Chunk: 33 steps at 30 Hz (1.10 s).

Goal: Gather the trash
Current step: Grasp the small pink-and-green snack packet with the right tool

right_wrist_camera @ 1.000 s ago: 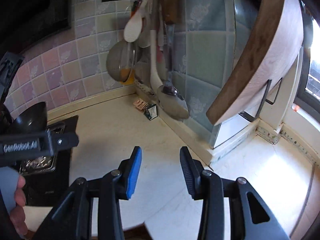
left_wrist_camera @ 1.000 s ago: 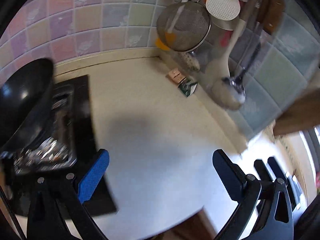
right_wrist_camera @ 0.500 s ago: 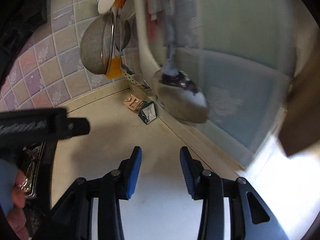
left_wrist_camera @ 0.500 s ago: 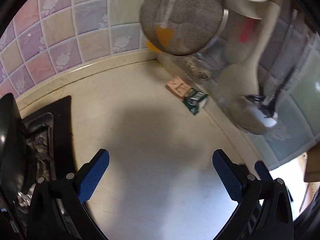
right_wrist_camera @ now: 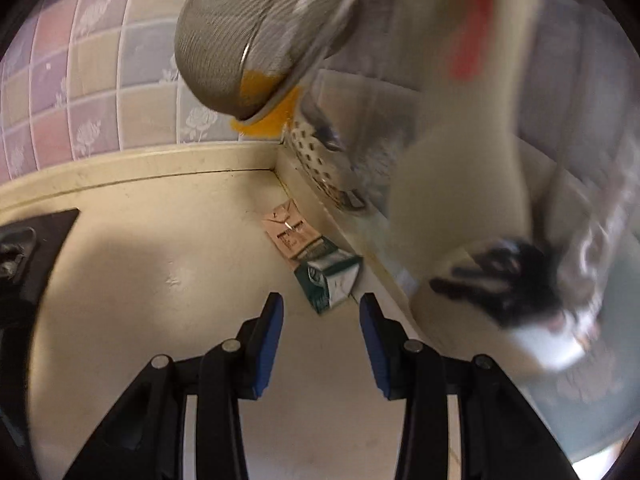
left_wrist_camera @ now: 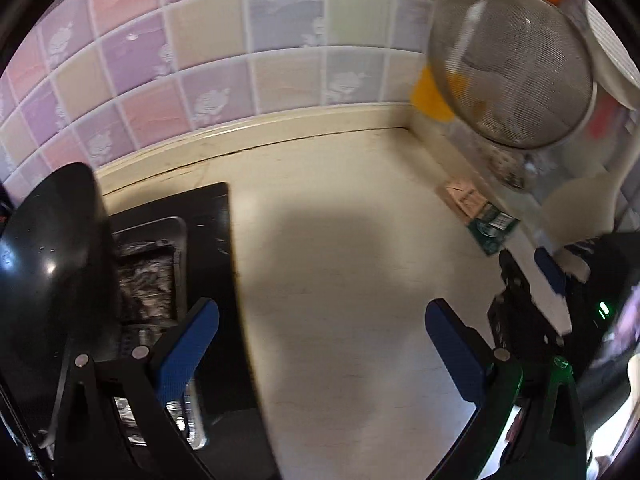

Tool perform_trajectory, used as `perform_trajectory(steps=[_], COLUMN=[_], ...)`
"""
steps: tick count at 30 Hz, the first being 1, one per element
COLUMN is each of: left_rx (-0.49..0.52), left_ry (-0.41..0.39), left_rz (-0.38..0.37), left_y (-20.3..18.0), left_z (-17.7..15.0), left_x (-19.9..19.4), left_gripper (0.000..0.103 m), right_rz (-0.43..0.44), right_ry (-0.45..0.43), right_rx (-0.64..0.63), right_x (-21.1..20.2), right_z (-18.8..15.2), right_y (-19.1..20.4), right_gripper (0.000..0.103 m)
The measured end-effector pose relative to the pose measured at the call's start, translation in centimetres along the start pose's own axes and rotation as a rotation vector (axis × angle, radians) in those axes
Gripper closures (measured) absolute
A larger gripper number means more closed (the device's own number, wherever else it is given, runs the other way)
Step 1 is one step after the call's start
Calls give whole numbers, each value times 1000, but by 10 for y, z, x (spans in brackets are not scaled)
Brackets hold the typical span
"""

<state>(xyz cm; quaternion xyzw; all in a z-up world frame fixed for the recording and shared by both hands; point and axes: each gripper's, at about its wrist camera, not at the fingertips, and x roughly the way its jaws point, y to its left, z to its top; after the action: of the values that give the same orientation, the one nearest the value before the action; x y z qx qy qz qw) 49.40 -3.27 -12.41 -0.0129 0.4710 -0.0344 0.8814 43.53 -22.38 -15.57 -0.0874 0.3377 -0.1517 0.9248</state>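
Note:
Two pieces of trash lie on the cream countertop by the right wall: a green and white carton (right_wrist_camera: pixel 330 282) and a flat pink packet (right_wrist_camera: pixel 289 234) just behind it. Both also show in the left wrist view, the carton (left_wrist_camera: pixel 493 229) and the packet (left_wrist_camera: pixel 464 199). My right gripper (right_wrist_camera: pixel 320 314) is open and empty, its fingertips just short of the carton, one on each side. My left gripper (left_wrist_camera: pixel 320 326) is wide open and empty above the bare counter, left of and well back from the trash. The right gripper (left_wrist_camera: pixel 532 270) shows at the right of the left wrist view.
A mesh strainer (right_wrist_camera: pixel 256 36), a white ladle (right_wrist_camera: pixel 460 184) and other utensils hang low over the trash along the right wall. A black stove (left_wrist_camera: pixel 192 248) with a dark wok (left_wrist_camera: pixel 48 264) lies to the left. Tiled wall (left_wrist_camera: pixel 224 68) closes the back.
My right gripper has moved forward and down to the carton, which now sits just ahead of its fingertips. My left gripper has swung left, so the stove and wok fill its left side.

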Motion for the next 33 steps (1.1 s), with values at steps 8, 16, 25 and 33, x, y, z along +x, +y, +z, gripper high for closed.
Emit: perform_trajectory(steps=[8,16,25,33], left_rx=[-11,11,2,7], left_ry=[-38,-48,-36,-31], left_rz=[72,150,145,149], left_y=[15,12,13,11], left_z=[8,13,17,17], left_x=[1,12,13,13], left_gripper=[1,1,1,1], right_rz=[-92,-153,-179,-185], right_ry=[37,66,135,175], right_rx=[-91,-168,-238,-327], right_x=[34,60,92,112], right_z=[19,33,44,44], right_y=[20,35,46,58], right_gripper=[64,65,65,64])
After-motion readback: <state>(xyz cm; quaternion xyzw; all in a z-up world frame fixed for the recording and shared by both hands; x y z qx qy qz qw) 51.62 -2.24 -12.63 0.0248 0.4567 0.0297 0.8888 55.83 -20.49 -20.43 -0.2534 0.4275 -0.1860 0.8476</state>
